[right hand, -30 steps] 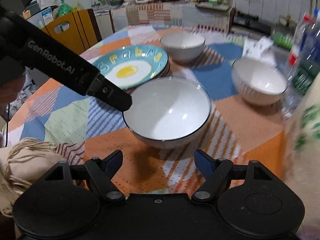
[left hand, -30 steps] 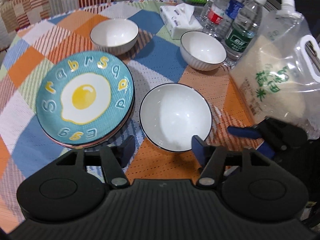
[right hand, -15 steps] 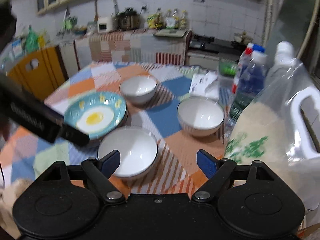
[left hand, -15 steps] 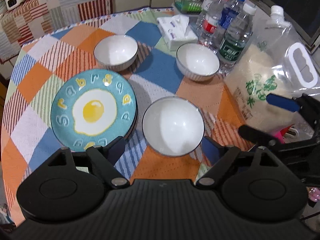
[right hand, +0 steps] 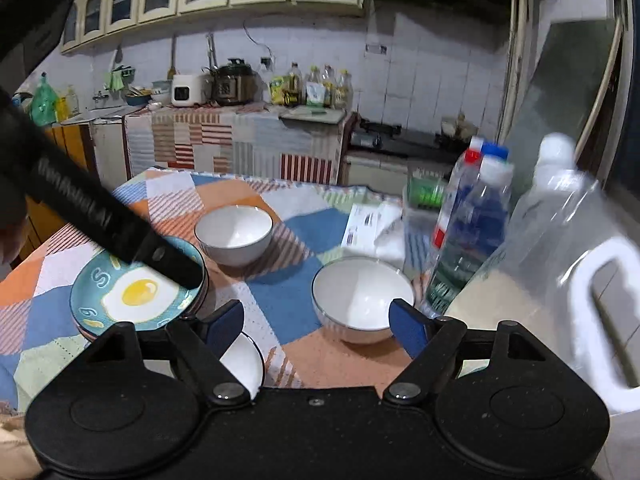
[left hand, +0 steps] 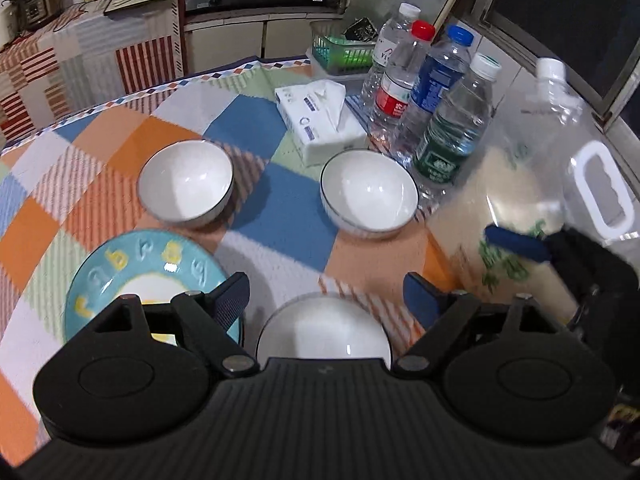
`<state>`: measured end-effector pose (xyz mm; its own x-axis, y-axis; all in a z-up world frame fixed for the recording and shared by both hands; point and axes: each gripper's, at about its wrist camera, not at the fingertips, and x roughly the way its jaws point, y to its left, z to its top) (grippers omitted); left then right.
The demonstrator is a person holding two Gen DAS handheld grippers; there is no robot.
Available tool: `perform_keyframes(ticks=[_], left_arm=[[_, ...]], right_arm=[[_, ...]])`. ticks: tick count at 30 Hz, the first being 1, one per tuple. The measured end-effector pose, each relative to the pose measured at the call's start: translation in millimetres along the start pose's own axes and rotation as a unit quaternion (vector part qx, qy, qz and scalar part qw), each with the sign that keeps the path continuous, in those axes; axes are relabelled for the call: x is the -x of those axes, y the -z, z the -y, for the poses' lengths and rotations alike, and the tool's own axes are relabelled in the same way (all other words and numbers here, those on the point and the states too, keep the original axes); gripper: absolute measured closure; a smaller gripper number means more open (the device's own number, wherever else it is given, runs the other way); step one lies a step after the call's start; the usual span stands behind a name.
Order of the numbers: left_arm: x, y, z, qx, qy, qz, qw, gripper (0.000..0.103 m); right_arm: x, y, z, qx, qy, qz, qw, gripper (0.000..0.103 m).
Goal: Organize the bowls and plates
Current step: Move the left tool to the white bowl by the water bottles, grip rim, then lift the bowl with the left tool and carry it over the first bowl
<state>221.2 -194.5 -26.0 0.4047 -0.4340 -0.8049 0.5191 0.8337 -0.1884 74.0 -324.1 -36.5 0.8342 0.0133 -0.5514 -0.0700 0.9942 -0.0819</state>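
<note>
Three white bowls sit on the checked tablecloth: a near bowl (left hand: 324, 336) (right hand: 244, 360) partly hidden under the grippers, a far left bowl (left hand: 186, 182) (right hand: 234, 234), and a right bowl (left hand: 368, 192) (right hand: 360, 298). A blue fried-egg plate (left hand: 148, 276) (right hand: 136, 292) tops a small stack at the left. My left gripper (left hand: 326, 300) is open and empty, held above the near bowl. My right gripper (right hand: 316, 326) is open and empty, raised above the table near the right bowl.
Several water bottles (left hand: 424, 92) (right hand: 472, 220), a tissue pack (left hand: 320, 120) and a green basket (left hand: 340, 52) stand at the back right. A large clear rice jug (left hand: 532, 200) (right hand: 560, 260) is at the right. The left gripper's arm (right hand: 92, 208) crosses the right wrist view.
Both grippers have risen and drawn back from the near bowl, which now lies low under them. Both stay open. The bowls and plate have not moved.
</note>
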Motion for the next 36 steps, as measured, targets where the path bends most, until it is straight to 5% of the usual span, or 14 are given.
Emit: perform_keyframes(ticks=[12, 18, 27, 33, 36], left_arm=[[-115, -34, -16, 0.092, 0.065, -0.030, 0.9932, 0.024], [-144, -43, -22, 0.098, 0.058, -0.057, 0.9918, 0.050], [-163, -50, -27, 0.111, 0.055, -0.070, 0.9898, 0.068], [-175, -52, -26, 0.141, 0.073, -0.080, 0.9840, 0.086], [-179, -50, -28, 0.172, 0.083, -0.081, 0.9783, 0.086]], right_arm=[[-98, 9, 4, -0.056, 0.010, -0.087, 0.995, 0.020], [-121, 7, 6, -0.127, -0.006, -0.116, 0.985, 0.019], [-158, 26, 25, -0.229, -0.003, -0.144, 0.963, 0.019], [-176, 35, 28, -0.234, 0.032, -0.129, 0.963, 0.016], [-184, 37, 25, -0.207, 0.048, -0.118, 0.970, 0.016]])
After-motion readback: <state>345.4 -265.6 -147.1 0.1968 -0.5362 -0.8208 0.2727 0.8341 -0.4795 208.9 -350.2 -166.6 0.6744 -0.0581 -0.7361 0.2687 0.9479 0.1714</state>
